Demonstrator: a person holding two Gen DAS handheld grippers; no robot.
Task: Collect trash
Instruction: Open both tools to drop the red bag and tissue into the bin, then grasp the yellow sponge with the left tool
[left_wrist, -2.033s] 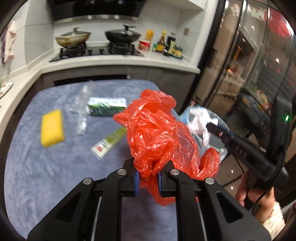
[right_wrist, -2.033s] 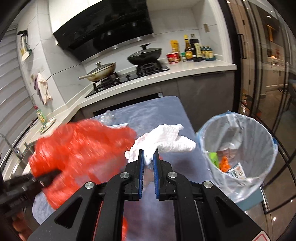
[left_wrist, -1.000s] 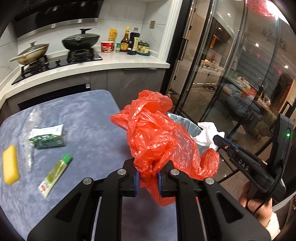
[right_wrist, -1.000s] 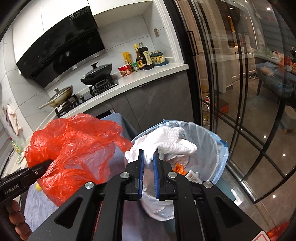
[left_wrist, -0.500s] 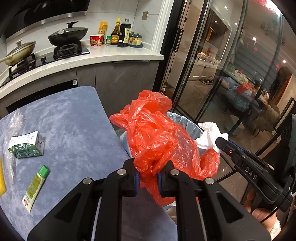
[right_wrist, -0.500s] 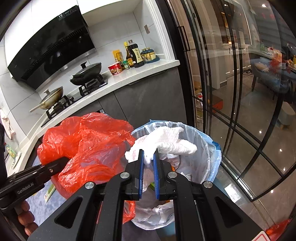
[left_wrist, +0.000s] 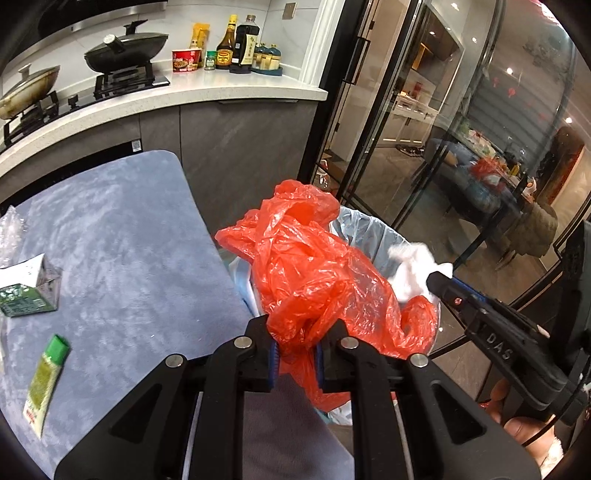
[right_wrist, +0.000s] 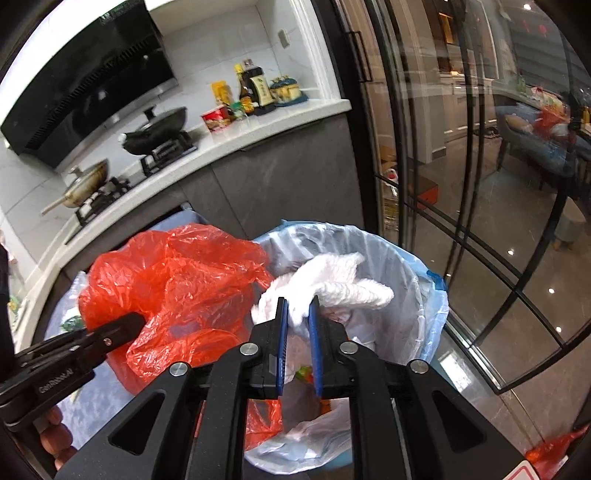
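My left gripper (left_wrist: 295, 349) is shut on a crumpled red plastic bag (left_wrist: 314, 266) and holds it over the near rim of the trash bin (left_wrist: 364, 225). The bag also shows in the right wrist view (right_wrist: 177, 280). My right gripper (right_wrist: 297, 314) holds a white paper towel (right_wrist: 332, 280) between its pads, the jaws slightly parted, above the open bin (right_wrist: 424, 291) lined with a pale blue bag. The towel also shows in the left wrist view (left_wrist: 410, 266).
The blue-grey table (left_wrist: 110, 229) holds a green carton (left_wrist: 26, 288), a green tube (left_wrist: 46, 380) and clear plastic wrap (left_wrist: 11, 225). A kitchen counter (left_wrist: 221, 96) with pans and bottles lies behind. Glass doors (right_wrist: 480, 184) stand to the right of the bin.
Both grippers have swung right from over the table to above the bin, carrying the red bag and the towel. The right jaws have parted slightly around the towel.
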